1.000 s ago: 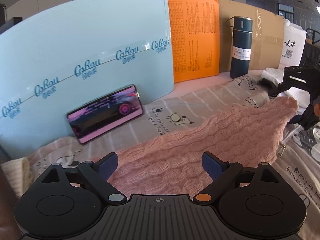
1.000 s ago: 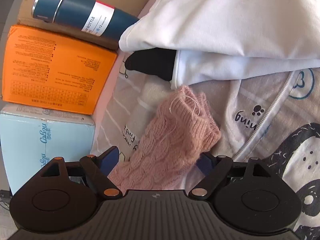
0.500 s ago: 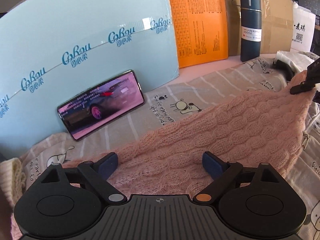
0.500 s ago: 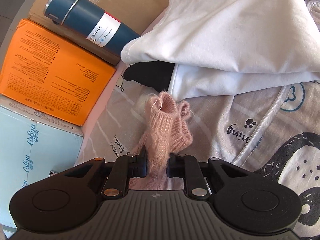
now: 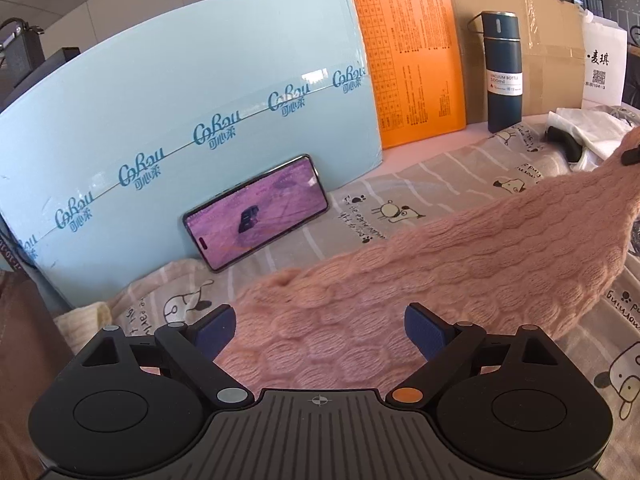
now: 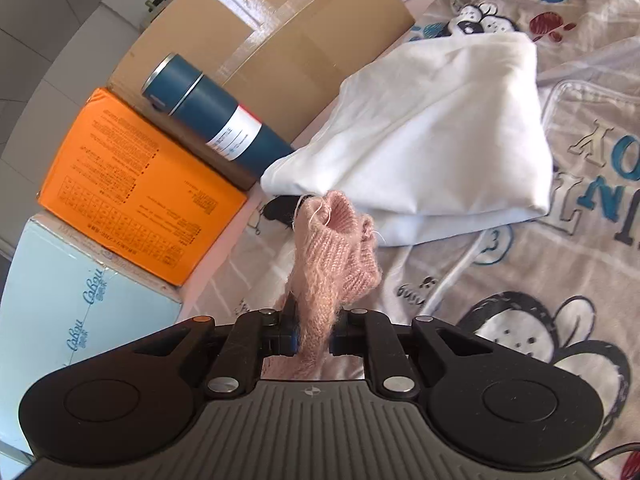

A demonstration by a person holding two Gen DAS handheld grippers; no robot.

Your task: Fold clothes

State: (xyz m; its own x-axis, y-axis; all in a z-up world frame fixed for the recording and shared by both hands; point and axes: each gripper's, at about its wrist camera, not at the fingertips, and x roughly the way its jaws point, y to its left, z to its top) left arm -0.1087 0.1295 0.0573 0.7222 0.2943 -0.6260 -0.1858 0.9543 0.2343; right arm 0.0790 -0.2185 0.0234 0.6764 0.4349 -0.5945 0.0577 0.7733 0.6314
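1. The right hand-held gripper (image 6: 314,338) points downward at a slant, its jaws closed on the ribbed cuff of the pink sweater (image 5: 420,276).
2. The left hand-held gripper (image 5: 320,326) is open, tilted down above the sweater's body.
3. The sweater lies across the printed bedsheet (image 5: 432,184), its sleeve raised toward the right edge.

On the bed right now: one pink knitted sweater (image 5: 440,272), one folded white garment (image 6: 440,140), three boxes — light blue (image 5: 180,120), orange (image 5: 412,60), brown cardboard (image 5: 556,40) — one blue vacuum bottle (image 5: 502,72) and one phone (image 5: 256,212).
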